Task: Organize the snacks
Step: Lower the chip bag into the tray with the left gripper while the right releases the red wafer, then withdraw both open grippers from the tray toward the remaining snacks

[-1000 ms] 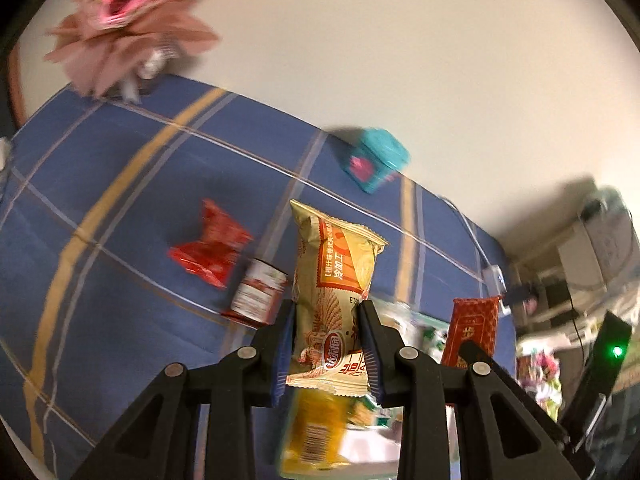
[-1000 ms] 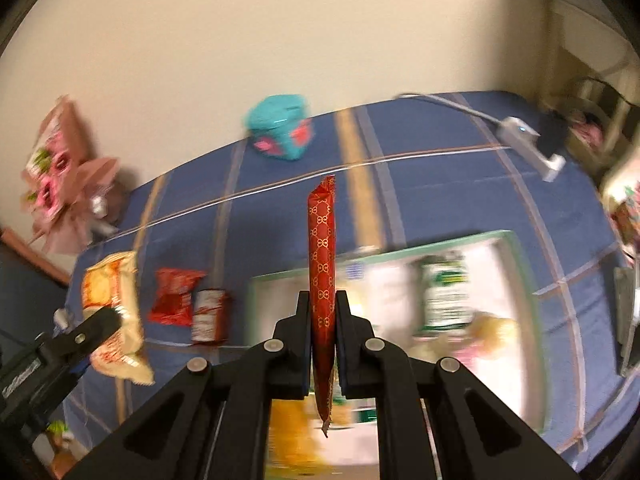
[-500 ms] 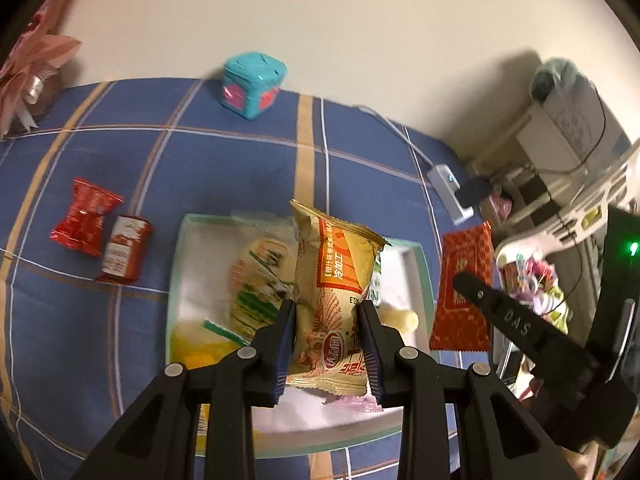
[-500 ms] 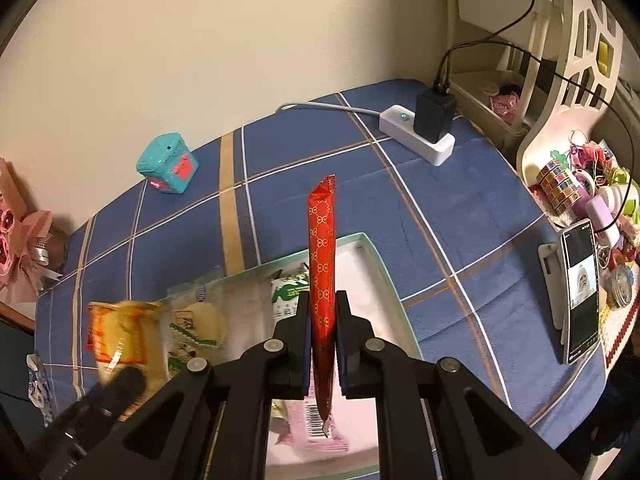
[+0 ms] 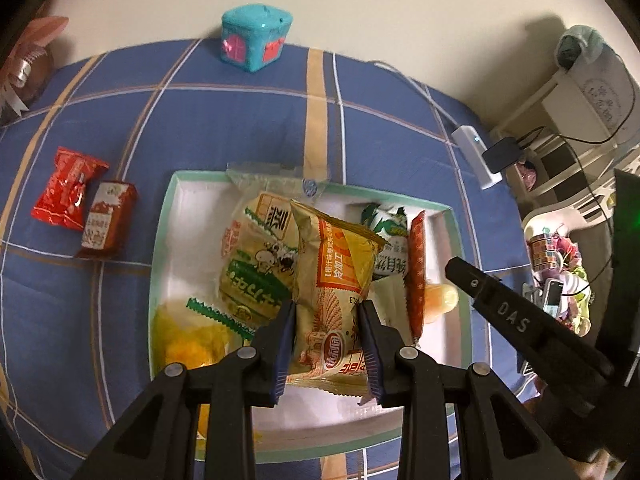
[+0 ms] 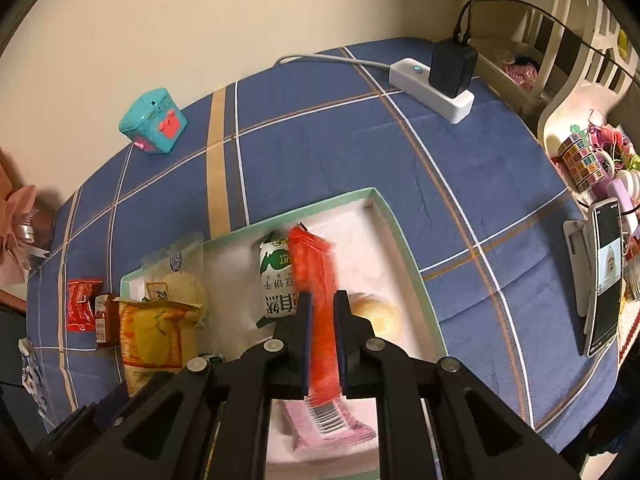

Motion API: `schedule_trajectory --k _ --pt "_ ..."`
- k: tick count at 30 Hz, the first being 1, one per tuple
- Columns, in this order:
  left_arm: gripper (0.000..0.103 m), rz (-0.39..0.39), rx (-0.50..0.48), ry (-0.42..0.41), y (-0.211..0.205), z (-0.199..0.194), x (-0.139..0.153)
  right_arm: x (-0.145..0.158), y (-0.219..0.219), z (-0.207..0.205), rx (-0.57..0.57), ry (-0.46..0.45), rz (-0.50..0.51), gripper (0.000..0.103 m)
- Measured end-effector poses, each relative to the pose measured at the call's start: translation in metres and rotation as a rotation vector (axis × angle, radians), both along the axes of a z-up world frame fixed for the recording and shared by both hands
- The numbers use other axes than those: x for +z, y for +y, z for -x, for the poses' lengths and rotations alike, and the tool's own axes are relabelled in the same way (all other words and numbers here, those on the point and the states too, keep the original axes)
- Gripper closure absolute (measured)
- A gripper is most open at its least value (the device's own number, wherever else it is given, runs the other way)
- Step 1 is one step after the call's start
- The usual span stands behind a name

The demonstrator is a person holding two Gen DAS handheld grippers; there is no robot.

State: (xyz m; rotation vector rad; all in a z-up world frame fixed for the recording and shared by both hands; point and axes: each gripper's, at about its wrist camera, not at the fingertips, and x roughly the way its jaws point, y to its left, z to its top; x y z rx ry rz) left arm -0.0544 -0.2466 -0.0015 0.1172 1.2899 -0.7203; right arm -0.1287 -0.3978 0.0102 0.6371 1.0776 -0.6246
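Left gripper (image 5: 326, 330): I hold its fingers pinched on the yellow snack bag (image 5: 336, 292), which hangs over the middle of the tray.
Right gripper (image 6: 320, 320): its fingers are pressed nearly together on the thin red packet (image 6: 318, 300), held edge-up over the tray's right half.
Tray (image 5: 160, 248): pale green rim, white floor; it lies on the blue plaid cloth (image 5: 240, 120) of the tabletop.
Done, as I judge it: several snacks already lie in the tray, among them a green-and-yellow bag (image 5: 256, 264), a green-and-white packet (image 6: 276, 280), a round yellow cake (image 6: 374, 314) and a pink packet (image 6: 328, 424).
Left to do: release both held packs into the tray; then fetch the red wrapped snack (image 5: 68, 188) and the small brown-red packet (image 5: 106, 220), both on the cloth left of the tray.
Left view only: the whole left half of the tray, and the right gripper's dark body at the right edge.
Right view only: the pink packet's barcode, the power strip (image 6: 432, 84) and the phone (image 6: 604, 272) on its stand.
Both views: the teal box (image 5: 256, 36) by the wall.
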Motion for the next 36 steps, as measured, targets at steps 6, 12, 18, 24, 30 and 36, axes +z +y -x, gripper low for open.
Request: schedule_trajectory --k 6,12,18,24,30,36 --pt "0.052 -0.004 0.02 0.018 0.002 -0.004 0.001 0.003 0.002 0.0 0.006 0.011 0.007 0.091" --pt "0.047 -0.007 0.038 -0.01 0.007 -0.009 0.008 0.003 0.003 -0.002 0.001 0.014 -0.002 0.051" --pt "0.031 -0.071 0.097 -0.059 0.018 -0.021 0.006 -0.002 0.004 -0.005 0.0 0.055 0.012 0.028" --pt "0.011 -0.136 0.186 -0.138 0.037 -0.039 0.004 -0.003 0.008 -0.008 0.014 0.076 0.025 0.016" --pt "0.0 -0.184 0.244 -0.208 0.053 -0.055 0.005 -0.002 0.016 -0.015 0.028 0.087 0.048 0.012" --pt "0.0 -0.214 0.28 -0.235 0.071 -0.071 0.004 0.0 0.027 -0.023 0.044 0.085 0.063 0.007"
